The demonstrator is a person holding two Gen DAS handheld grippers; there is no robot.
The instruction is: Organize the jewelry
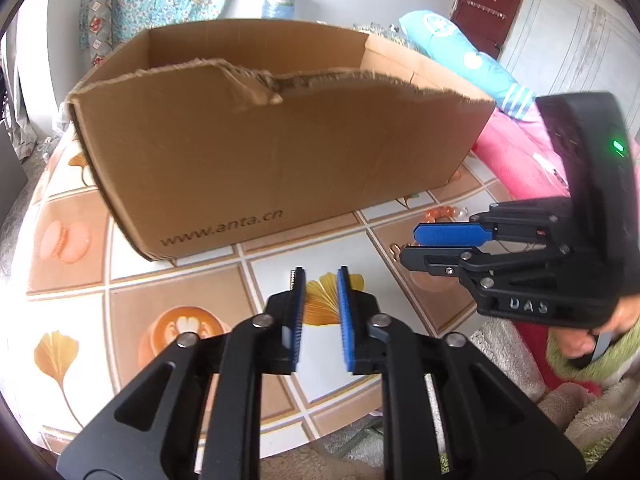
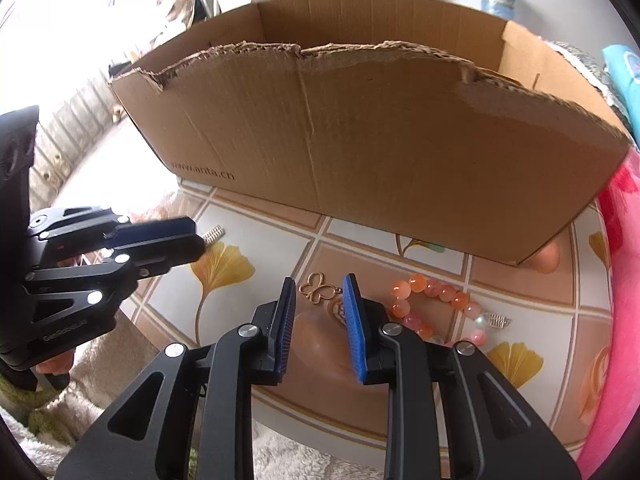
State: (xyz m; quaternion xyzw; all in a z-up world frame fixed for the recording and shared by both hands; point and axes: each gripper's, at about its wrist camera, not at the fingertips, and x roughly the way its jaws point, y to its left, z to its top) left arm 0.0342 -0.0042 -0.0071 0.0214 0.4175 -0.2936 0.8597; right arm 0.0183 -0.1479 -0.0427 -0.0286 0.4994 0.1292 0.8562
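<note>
L gripper (image 1: 320,280): jaws parted a little, narrow gap, blue pads facing each other, nothing pressed between them. A small silver ridged piece (image 1: 293,279) sits at the outer tip of its left finger; can't tell if it's stuck to the finger or lying on the cloth behind. Right wrist view shows the same piece (image 2: 213,236) poking out past the L gripper's tip, close above the tablecloth (image 2: 260,248).

R gripper (image 2: 318,286): jaws also slightly apart, a bit wider than the L, empty. Just beyond its tips lies a gold butterfly charm (image 2: 318,287), flat on the cloth. Right of it, an orange-pink bead bracelet (image 2: 434,304) w/ a small silver clasp-like bit (image 2: 498,320) beside it.

Left wrist view shows the R gripper from the side, hovering over the table; only a few orange beads (image 1: 442,213) peek out behind it, charm mostly hidden. Fingers of the person's hand (image 1: 580,340) show at its handle.

Torn-edged cardboard box (image 1: 280,152), printed "www.anta.cn", stands behind both grippers; inside not visible.
</note>
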